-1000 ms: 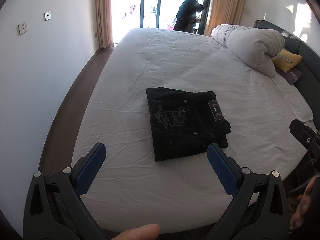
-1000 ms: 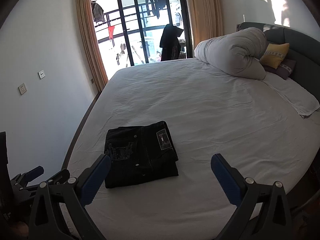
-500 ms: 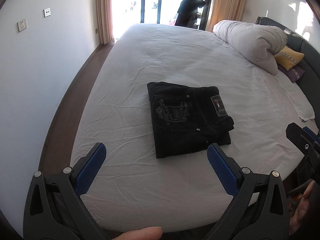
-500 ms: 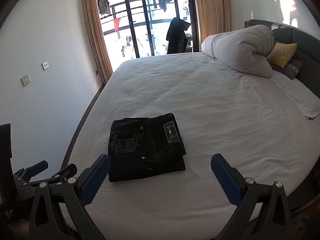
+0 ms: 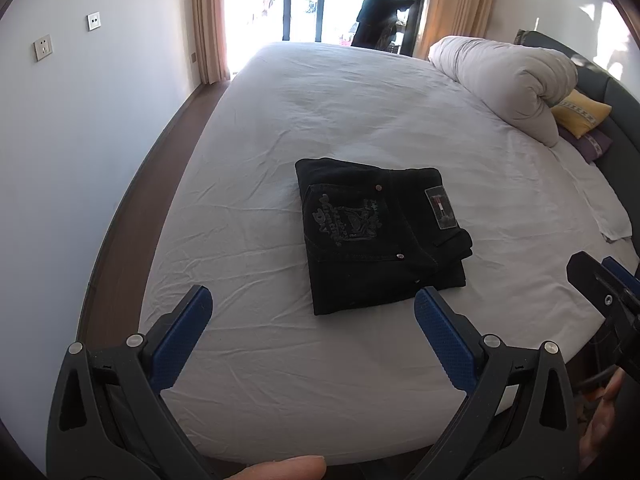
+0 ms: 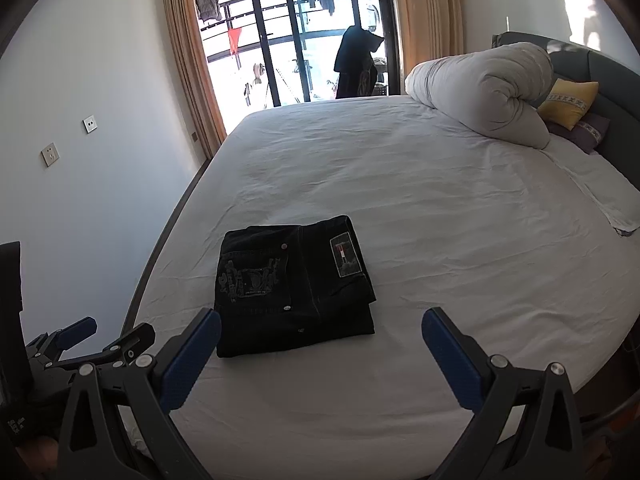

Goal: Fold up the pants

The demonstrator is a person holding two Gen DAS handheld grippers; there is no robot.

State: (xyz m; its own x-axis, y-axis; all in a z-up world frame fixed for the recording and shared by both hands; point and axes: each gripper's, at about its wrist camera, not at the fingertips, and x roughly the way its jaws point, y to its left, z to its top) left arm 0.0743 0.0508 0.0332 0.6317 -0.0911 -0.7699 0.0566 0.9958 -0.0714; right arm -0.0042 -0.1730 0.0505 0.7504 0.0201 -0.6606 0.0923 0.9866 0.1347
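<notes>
— Where are the pants?

— Folded into a flat black rectangle, pants (image 5: 380, 240) lying on the white sheet of the bed (image 5: 360, 112), toward the near left part of the mattress. Embroidered back pocket facing up, small patch (image 5: 441, 207) on the right side of the bundle.

— And the grippers?

— Left gripper (image 5: 312, 320): spread wide, blue pads empty, held above the near edge of the bed, apart from the pants. Right gripper (image 6: 320, 334): also spread wide, nothing between the fingers, pointed at the bundle from the near edge — not touching it. Each one visible at the edge of the other's view.

— Anything else on the bed?

— Rolled white duvet (image 6: 484, 92) at the far right, next to the dark headboard. Yellow pillow (image 6: 568, 102) just behind it, resting on a purple one. Glass doors (image 6: 300, 32) with tan curtains beyond the far end, dark garment hanging there.
</notes>
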